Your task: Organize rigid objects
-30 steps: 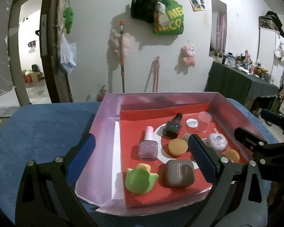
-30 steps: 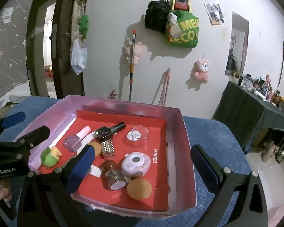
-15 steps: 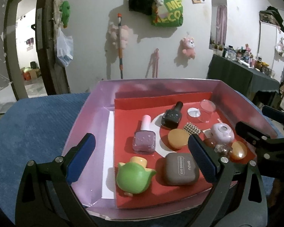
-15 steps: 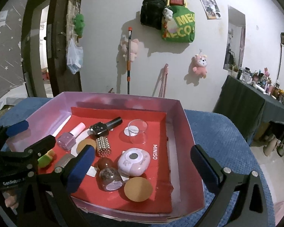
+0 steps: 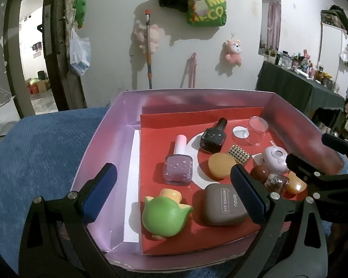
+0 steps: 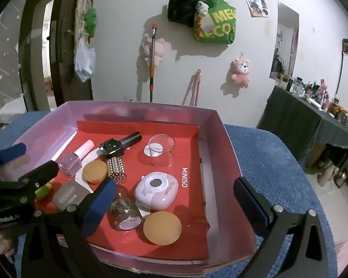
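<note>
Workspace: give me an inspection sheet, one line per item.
Surface: blue textured cover under a pink box with a red liner.
Job's things: purple nail polish, black nail polish, green toy, eye shadow case, clear cup, lilac case, all lying in the box.
Clutter: nothing seen.
Grippers: left gripper open; right gripper open; both empty.
Cables: nothing seen.
Surroundings: green bag, plush toys on wall.

Each gripper, left [image 5: 172, 191] and right [image 6: 174, 199], is built from black angular frames studded with silver screws. The fingers [image 5: 99, 192] are faced with blue pads. White "GenRobot.AI" lettering is printed on the left gripper's body.
</note>
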Action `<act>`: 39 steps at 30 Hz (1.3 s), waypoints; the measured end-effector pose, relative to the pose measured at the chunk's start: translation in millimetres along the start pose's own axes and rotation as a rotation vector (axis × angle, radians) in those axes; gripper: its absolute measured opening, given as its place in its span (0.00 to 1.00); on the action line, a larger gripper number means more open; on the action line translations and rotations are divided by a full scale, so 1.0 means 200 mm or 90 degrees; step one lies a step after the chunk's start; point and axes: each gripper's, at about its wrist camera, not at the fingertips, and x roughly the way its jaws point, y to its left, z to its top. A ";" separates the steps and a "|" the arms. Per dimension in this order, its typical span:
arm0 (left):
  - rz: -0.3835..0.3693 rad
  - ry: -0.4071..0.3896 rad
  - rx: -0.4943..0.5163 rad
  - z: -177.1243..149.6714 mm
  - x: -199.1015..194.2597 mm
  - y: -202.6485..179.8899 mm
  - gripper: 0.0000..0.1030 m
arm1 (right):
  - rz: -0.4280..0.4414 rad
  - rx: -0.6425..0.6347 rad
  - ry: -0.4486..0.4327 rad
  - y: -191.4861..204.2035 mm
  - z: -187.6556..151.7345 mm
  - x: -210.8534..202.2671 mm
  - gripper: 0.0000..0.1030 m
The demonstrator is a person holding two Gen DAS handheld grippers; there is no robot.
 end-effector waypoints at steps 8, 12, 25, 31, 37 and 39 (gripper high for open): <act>-0.001 0.009 0.002 0.00 0.01 0.00 0.97 | 0.009 0.011 0.000 -0.01 -0.01 0.00 1.00; 0.000 0.007 0.000 0.00 0.01 0.00 0.97 | 0.011 0.013 -0.001 -0.01 -0.01 0.00 1.00; -0.001 0.007 -0.001 0.00 0.01 0.00 0.97 | 0.012 0.014 -0.001 -0.01 -0.01 0.00 1.00; 0.000 0.007 -0.002 -0.01 0.01 0.00 0.97 | 0.012 0.013 0.000 -0.01 -0.01 0.00 1.00; 0.000 0.007 -0.001 -0.01 0.01 0.00 0.97 | 0.012 0.014 -0.001 -0.01 -0.01 0.00 1.00; 0.000 0.007 -0.001 -0.01 0.01 0.00 0.97 | 0.012 0.013 -0.001 -0.01 -0.01 0.00 1.00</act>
